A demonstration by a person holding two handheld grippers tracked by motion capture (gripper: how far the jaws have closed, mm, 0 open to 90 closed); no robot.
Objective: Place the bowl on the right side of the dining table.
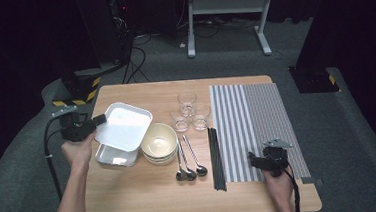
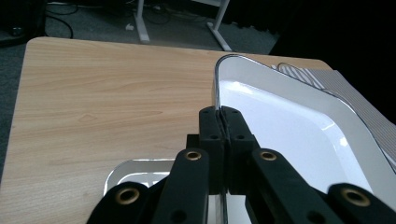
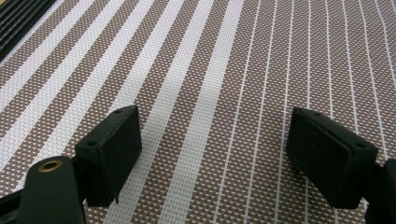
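My left tongs (image 1: 98, 120) pinch the rim of the white rectangular enamel tray (image 1: 125, 125), tilted above its twin near the table's left edge; lift level. My right tongs (image 3: 212, 158) gape empty over the striped woven placemat (image 3: 224, 70).

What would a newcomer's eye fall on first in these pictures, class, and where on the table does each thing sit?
First, the white rectangular tray, held tilted by its rim in the shut left gripper above a second white tray at the wooden table's left. Next, the brown-and-white striped woven placemat on the right, with the right gripper over its near edge, jaws open. Between them sit stacked cream bowls, three clear glass cups, three metal spoons and black chopsticks.
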